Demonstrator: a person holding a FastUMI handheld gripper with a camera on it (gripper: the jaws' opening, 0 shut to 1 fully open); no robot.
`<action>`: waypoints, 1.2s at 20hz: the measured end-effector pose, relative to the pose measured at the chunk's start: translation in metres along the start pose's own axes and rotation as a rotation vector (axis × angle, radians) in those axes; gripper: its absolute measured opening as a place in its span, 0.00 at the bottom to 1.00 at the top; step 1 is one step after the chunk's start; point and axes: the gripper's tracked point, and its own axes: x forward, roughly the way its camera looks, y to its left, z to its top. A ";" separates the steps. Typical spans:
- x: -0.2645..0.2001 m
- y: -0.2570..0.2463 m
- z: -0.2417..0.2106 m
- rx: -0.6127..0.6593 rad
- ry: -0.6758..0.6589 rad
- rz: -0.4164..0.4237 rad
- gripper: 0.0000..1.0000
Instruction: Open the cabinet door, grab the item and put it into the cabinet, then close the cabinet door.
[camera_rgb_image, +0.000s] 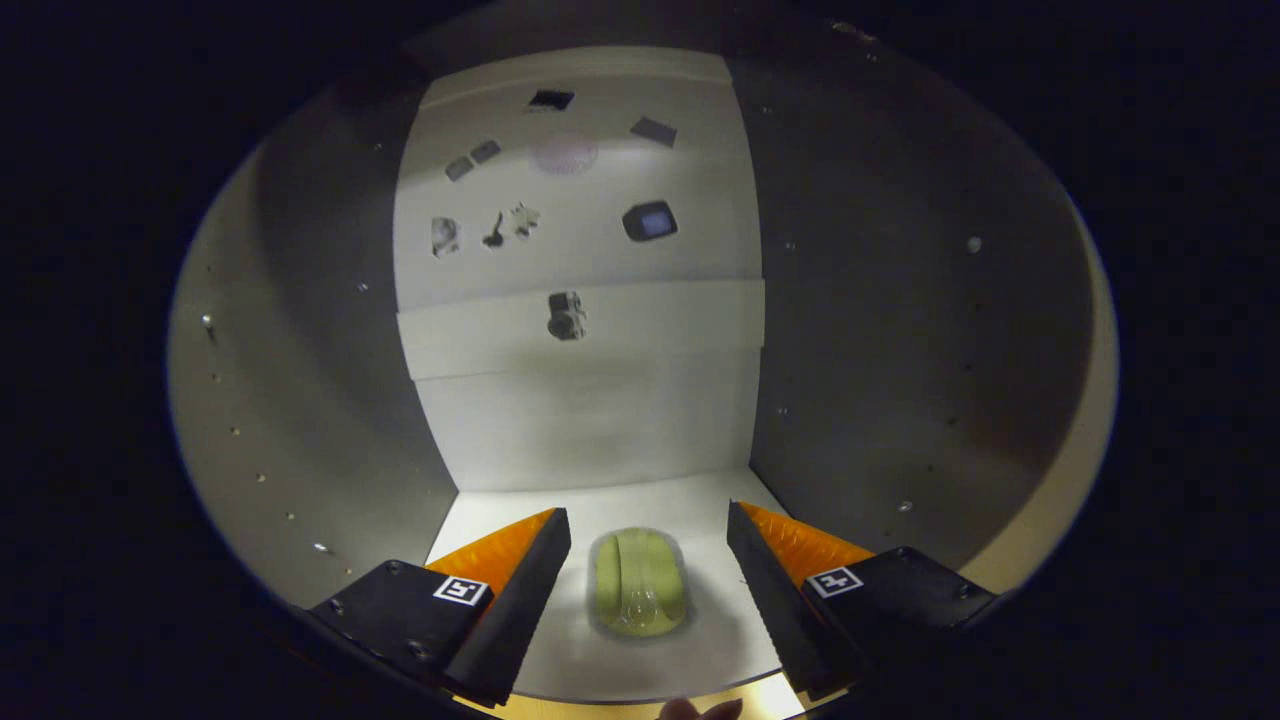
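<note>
Placing step looked done: jaws (648, 585) spread wide, touching nothing, green item (640, 596) lay between them on the cabinet floor (600, 510), so next move likely called for backing out and shutting the door.

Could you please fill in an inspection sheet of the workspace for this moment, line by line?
Surface: pale cabinet floor, lit from the front, no spills seen.
Job's things: green item lies on the cabinet floor between the fingers, touching neither; cabinet door nothing seen.
Clutter: several small dark and pale marks on the back wall, too blurred to identify.
Grippers: gripper open, one finger on each side of the green item with a gap on both sides.
Cables: nothing seen.
Surroundings: grey side walls with rows of small holes or studs; a fingertip shows below the fingers.
</note>
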 end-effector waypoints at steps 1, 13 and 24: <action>-0.016 0.000 0.010 -0.010 -0.035 0.008 0.99; -0.266 -0.025 0.109 -0.060 -0.423 0.027 0.98; -0.453 -0.113 0.085 -0.068 -0.438 0.027 0.97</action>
